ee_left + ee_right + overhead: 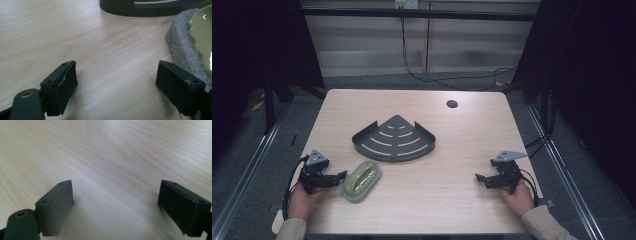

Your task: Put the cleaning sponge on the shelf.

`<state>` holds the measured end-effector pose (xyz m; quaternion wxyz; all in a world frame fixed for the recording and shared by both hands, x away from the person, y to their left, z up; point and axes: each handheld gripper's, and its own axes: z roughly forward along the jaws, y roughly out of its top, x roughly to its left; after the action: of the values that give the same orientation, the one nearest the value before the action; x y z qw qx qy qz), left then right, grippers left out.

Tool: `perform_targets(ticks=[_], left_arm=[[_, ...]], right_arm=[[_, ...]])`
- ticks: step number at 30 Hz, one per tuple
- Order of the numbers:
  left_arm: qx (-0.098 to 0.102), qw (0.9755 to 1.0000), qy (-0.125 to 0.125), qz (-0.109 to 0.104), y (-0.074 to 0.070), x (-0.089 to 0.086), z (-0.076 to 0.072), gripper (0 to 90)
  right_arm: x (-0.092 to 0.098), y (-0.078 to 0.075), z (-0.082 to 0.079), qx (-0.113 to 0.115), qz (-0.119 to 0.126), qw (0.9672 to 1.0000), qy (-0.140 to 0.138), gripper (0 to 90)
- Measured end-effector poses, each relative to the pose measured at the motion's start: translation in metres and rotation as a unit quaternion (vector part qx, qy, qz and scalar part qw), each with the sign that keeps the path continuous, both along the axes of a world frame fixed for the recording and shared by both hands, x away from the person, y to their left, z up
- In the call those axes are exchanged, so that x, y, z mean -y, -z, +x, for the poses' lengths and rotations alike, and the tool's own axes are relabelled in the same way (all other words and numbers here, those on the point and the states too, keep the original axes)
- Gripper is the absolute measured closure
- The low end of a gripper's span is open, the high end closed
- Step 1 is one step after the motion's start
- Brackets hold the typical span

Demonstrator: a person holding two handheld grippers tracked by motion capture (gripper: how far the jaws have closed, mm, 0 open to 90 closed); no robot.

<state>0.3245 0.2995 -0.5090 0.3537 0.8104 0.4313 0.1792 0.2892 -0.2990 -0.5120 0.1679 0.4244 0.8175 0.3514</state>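
At the near left of the pale wooden table (422,200), the left gripper (343,175) rests low in the person's left hand (302,202), its jaws spread wide with only bare wood between them. Just beside its tips lies the oval scouring sponge with a grey felt rim and a glossy yellow-green top (361,180) (in the left gripper view the felt edge sits right against one jaw, though whether they touch I cannot tell). At the near right, the right gripper (478,177) is held by the right hand (518,197), jaws equally wide and empty. Farther back, mid-table, sits the dark metal fan-shaped slotted corner shelf (394,138), and beyond it a round cable hole (452,104).
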Motion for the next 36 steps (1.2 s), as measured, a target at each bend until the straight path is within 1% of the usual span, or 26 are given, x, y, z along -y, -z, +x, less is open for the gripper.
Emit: perform_targets(ticks=[7, 8, 10, 12, 13, 14, 15, 16, 17, 18, 19, 20, 22, 23, 24, 26, 27, 28, 29, 30, 31, 32, 33, 34, 35, 36], left_arm=[[-0.001, 1.0, -0.003, -0.001, 0.0, 0.001, 0.0, 16.3], [-0.019, 0.9998, -0.005, 0.01, -0.004, 0.002, 0.002, 16.3], [-0.045, 0.9985, -0.013, 0.028, -0.009, 0.004, 0.005, 16.3], [-0.069, 0.9962, -0.022, 0.049, -0.014, 0.006, 0.008, 18.3], [-0.084, 0.9945, -0.025, 0.058, -0.018, 0.006, 0.009, 20.4], [-0.096, 0.9931, -0.027, 0.062, -0.02, 0.007, 0.01, 22.4], [-0.096, 0.9931, -0.027, 0.062, -0.02, 0.007, 0.01, 23.3], [-0.114, 0.9909, -0.028, 0.065, -0.025, 0.007, 0.013, 23.6], [-0.114, 0.9909, -0.028, 0.065, -0.025, 0.007, 0.013, 23.8], [-0.128, 0.9886, -0.02, 0.077, -0.033, 0.009, 0.014, 23.8], [-0.128, 0.9886, -0.02, 0.077, -0.033, 0.009, 0.014, 23.8], [-0.137, 0.9866, -0.008, 0.088, -0.044, 0.013, 0.016, 23.7], [-0.152, 0.984, 0.004, 0.092, -0.053, 0.017, 0.018, 23.0], [-0.152, 0.984, 0.004, 0.092, -0.053, 0.017, 0.018, 22.7], [-0.164, 0.9807, 0.018, 0.106, -0.062, 0.022, 0.021, 22.3], [-0.175, 0.978, 0.029, 0.109, -0.068, 0.027, 0.023, 22.1], [-0.175, 0.978, 0.029, 0.109, -0.068, 0.027, 0.023, 21.9], [-0.188, 0.9744, 0.04, 0.117, -0.073, 0.032, 0.024, 22.2], [-0.188, 0.9744, 0.04, 0.117, -0.073, 0.032, 0.024, 22.2], [-0.197, 0.9717, 0.046, 0.121, -0.077, 0.037, 0.025, 22.2], [-0.197, 0.971, 0.05, 0.126, -0.079, 0.038, 0.026, 22.2], [-0.201, 0.9704, 0.052, 0.122, -0.08, 0.04, 0.027, 22.2], [-0.203, 0.9708, 0.053, 0.116, -0.081, 0.042, 0.027, 22.2], [-0.207, 0.9702, 0.054, 0.113, -0.082, 0.044, 0.028, 22.1], [-0.216, 0.9685, 0.054, 0.112, -0.084, 0.045, 0.029, 22.3], [-0.223, 0.9664, 0.053, 0.116, -0.085, 0.047, 0.028, 22.8]], right_arm=[[0.0, 0.0, 0.0, 0.0, 0.0, 1.0, 0.0, 12.5], [0.0, 0.0, 0.0, 0.0, 0.0, 1.0, 0.0, 12.5], [0.0, 0.0, 0.0, 0.0, 0.0, 1.0, 0.0, 12.5], [0.0, 0.0, 0.0, 0.0, 0.0, 1.0, 0.0, 12.5], [0.0, 0.0, 0.0, 0.0, 0.0, 1.0, 0.0, 12.5], [0.0, 0.0, 0.0, 0.0, 0.0, 1.0, 0.0, 12.4], [0.0, 0.0, 0.0, 0.0, 0.001, 1.0, 0.0, 12.5], [0.0, 0.0, 0.0, 0.0, 0.0, 1.0, 0.0, 12.5], [0.0, 0.0, 0.0, 0.0, 0.0, 1.0, 0.0, 12.5], [0.0, 0.0, 0.0, 0.0, 0.0, 1.0, 0.0, 12.5], [0.0, 0.0, 0.0, 0.0, 0.0, 1.0, 0.0, 12.5], [0.0, 0.0, 0.0, 0.0, 0.0, 1.0, 0.0, 12.5], [0.0, 0.0, 0.0, 0.0, 0.0, 1.0, 0.0, 12.5], [0.0, 0.0, 0.0, 0.0, 0.0, 1.0, 0.0, 12.5], [0.0, 0.0, 0.0, 0.0, 0.0, 1.0, 0.0, 12.5], [0.0, 0.0, 0.0, 0.0, 0.0, 1.0, 0.0, 12.5], [0.0, 0.0, 0.0, 0.0, 0.0, 1.0, 0.0, 12.5], [0.0, 0.0, 0.0, 0.0, 0.001, 1.0, -0.001, 12.5], [0.0, 0.0, 0.0, 0.0, 0.001, 1.0, -0.001, 12.5], [0.0, 0.0, 0.0, 0.0, 0.0, 1.0, 0.0, 12.5], [0.0, 0.0, 0.0, -0.001, 0.0, 1.0, 0.0, 12.5], [0.0, 0.0, 0.0, 0.0, 0.0, 1.0, 0.0, 12.5], [0.0, 0.0, 0.0, 0.0, 0.0, 1.0, 0.0, 12.5], [0.0, 0.0, 0.0, 0.0, 0.0, 1.0, 0.0, 12.5], [0.0, 0.0, 0.0, 0.0, 0.0, 1.0, 0.0, 12.5], [0.0, 0.0, 0.0, 0.0, 0.0, 1.0, 0.0, 12.5]])
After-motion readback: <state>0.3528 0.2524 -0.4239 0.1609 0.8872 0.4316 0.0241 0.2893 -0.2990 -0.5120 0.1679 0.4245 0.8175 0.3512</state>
